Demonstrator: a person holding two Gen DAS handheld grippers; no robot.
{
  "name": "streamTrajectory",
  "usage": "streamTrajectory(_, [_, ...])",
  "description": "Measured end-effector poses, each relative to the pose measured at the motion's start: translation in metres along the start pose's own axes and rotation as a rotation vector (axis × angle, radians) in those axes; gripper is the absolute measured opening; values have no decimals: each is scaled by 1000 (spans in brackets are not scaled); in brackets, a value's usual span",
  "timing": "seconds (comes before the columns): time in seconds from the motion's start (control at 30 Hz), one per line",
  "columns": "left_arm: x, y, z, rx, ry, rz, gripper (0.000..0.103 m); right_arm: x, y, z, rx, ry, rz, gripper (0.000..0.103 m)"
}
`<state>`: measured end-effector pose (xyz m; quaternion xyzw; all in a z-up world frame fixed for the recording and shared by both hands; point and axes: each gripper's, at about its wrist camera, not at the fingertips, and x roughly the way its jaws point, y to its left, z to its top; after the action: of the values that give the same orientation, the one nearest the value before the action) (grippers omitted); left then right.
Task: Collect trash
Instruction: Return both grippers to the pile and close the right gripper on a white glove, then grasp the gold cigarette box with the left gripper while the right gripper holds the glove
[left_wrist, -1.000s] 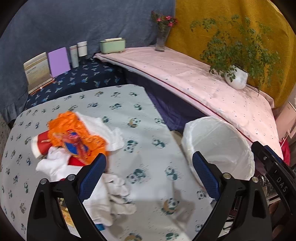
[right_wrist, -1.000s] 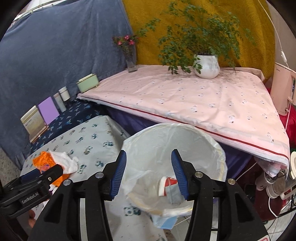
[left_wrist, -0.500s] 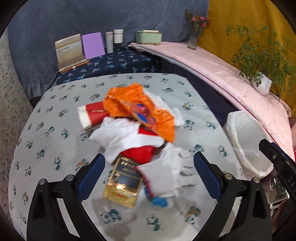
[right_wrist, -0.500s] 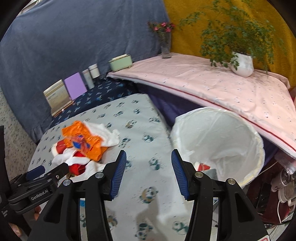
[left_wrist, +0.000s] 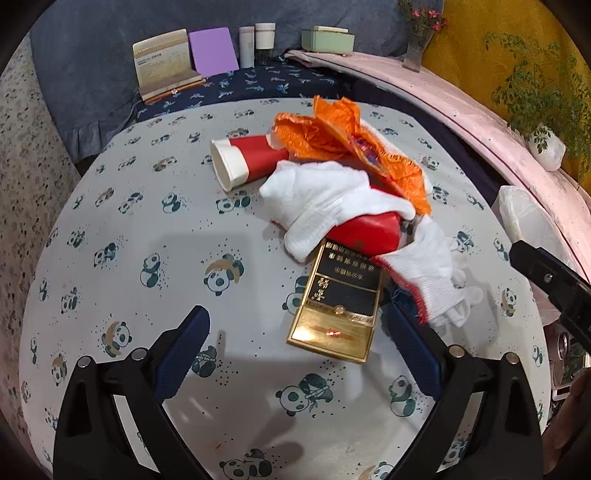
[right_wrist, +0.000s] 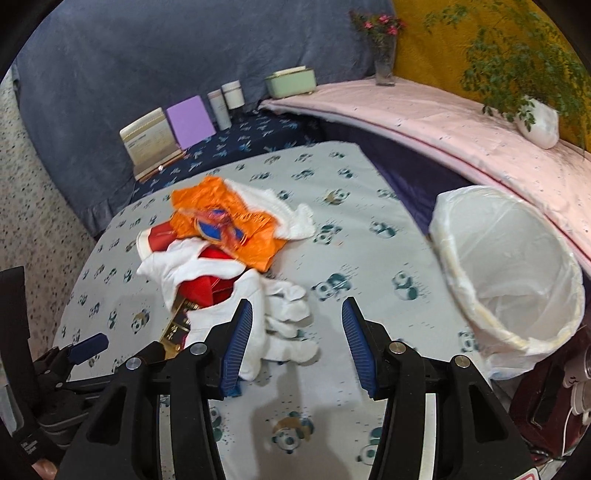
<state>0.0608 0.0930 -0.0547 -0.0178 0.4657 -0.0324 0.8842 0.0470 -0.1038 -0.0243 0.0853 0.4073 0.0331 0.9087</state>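
Both pairs of blue-padded fingers stand spread and empty, left gripper (left_wrist: 297, 354) and right gripper (right_wrist: 297, 345) over the panda-print desk (left_wrist: 147, 229). Right of it sits the white-lined round bin (right_wrist: 517, 266). Piled mid-desk: orange crinkled wrapper (left_wrist: 343, 136), white knit gloves (left_wrist: 325, 199), red paper cup (left_wrist: 243, 162), gold-and-black flat box (left_wrist: 340, 306).

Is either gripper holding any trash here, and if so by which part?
Nothing is held. Both the left gripper and right gripper are open and empty above the trash pile.
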Motion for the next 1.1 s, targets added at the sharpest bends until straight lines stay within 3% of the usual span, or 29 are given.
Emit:
streamTrajectory(0.43, [35,-6,-7,26,73,-25,92,33,19,-5,-21,73,39,49])
streamTrajectory(0.57, [41,-8,-5,29,88,-49,86,41,21,-5,-22,88,47,49])
streamTrajectory(0.7, [42,-11,-4,39,85,-79,86,49,23,-6,-22,107,57,49])
streamTrajectory(0.83, [44,-16,-2,58,78,-66,82,58,25,-7,-20,126,68,46])
streamTrajectory(0.93, [43,-18,0,86,65,-59,62,63,27,-7,-22,141,88,37])
streamTrajectory(1.03, [42,-16,2,76,71,-76,59,64,30,-8,-33,145,104,24])
streamTrajectory(1.1, [40,-16,2,74,71,-82,58,63,33,-8,-50,143,99,7])
